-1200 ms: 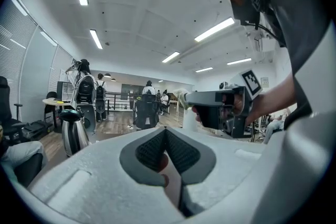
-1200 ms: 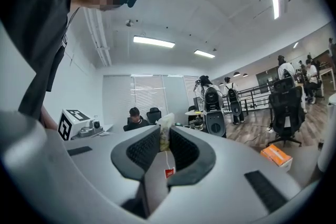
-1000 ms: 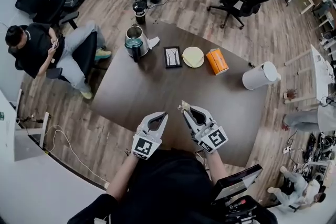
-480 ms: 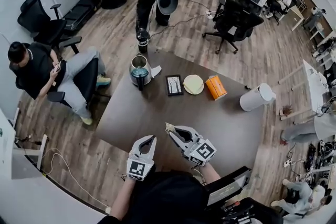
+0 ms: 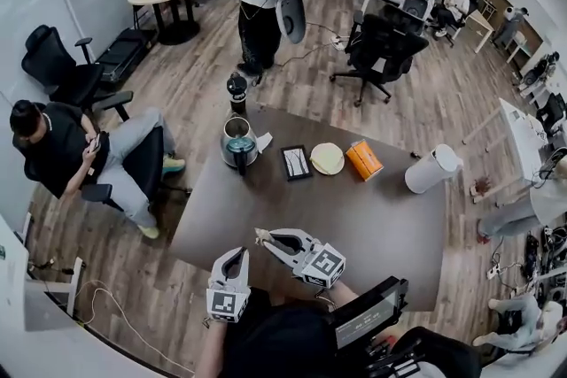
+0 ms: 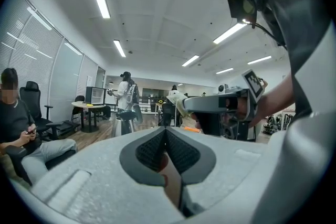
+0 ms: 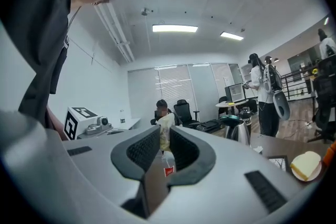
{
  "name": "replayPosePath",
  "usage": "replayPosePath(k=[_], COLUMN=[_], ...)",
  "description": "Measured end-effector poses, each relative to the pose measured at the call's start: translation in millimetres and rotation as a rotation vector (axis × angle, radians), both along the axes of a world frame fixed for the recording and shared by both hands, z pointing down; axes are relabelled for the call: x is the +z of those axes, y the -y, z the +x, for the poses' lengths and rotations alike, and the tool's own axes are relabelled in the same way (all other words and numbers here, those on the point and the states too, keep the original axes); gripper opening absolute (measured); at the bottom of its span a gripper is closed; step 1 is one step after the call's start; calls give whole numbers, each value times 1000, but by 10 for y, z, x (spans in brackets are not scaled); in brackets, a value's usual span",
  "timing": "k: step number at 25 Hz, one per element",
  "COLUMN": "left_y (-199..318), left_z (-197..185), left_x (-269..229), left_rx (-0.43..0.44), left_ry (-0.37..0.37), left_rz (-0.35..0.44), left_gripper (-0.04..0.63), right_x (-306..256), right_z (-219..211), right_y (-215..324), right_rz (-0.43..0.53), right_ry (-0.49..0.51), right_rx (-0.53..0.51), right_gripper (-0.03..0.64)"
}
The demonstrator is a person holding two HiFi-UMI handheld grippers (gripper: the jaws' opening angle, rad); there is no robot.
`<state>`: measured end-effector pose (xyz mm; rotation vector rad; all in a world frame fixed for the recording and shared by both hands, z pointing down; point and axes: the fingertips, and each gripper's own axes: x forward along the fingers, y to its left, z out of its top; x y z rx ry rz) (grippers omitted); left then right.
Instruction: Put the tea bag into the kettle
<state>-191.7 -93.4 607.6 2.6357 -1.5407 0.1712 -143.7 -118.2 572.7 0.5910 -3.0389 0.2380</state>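
- Tea bag (image 7: 165, 136) is pinched between the jaws of the right gripper (image 5: 264, 236). Its pale pouch stands up past the pads, and the string and small red tag hang in the gap behind them.
- Those jaws are closed on the pouch, and only the bag itself keeps them a little apart.
- The kettle (image 5: 238, 144) stands well ahead of the jaws and off to their right, near the far corner of the table (image 5: 390, 217). From above its mouth looks uncovered, though I would not swear to it.
- As I read it, this is the carrying step. The bag is picked up and held, the jaws are well apart from the kettle, and nothing has gone in yet.
- The next move calls for swinging the jaw tips round toward the kettle and taking them across the table to just above its mouth. The tips then need to dip so the pouch hangs over the opening before the jaws spread. The string and tag could snag on the pads at release.
- The right hand holds its gripper about level over the near edge of the table, tips aimed across the person's front and the marker cube toward the body.
- The left gripper (image 5: 239, 252) sits just beside the right one at the near edge. Its jaws are pressed together with nothing between them, and it points forward, far short of the kettle.
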Motion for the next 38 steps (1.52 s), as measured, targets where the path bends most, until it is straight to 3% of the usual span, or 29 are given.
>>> replayPosePath(k=[8,17,26,38], left_y=[24,-123,-259,-310], left_z=[-489,-691,-1164,-1193], left_x=[89,105,100,167], left_rx=[-24,-36,-149,-148], left_ry=[11,37,13,17], left_rz=[-7,8,-6,-15], left_gripper=[3,3,3,3], right_x=[65,230,348,455], right_z=[-417,-641,-972,-1076], right_y=[-115,-298,-313,-377], right_rz=[-4,-28,-52,-65], right_ry=[4,-36,-78,-113], right_rx=[-26,-81,-145,-187], right_gripper=[61,61,61,61])
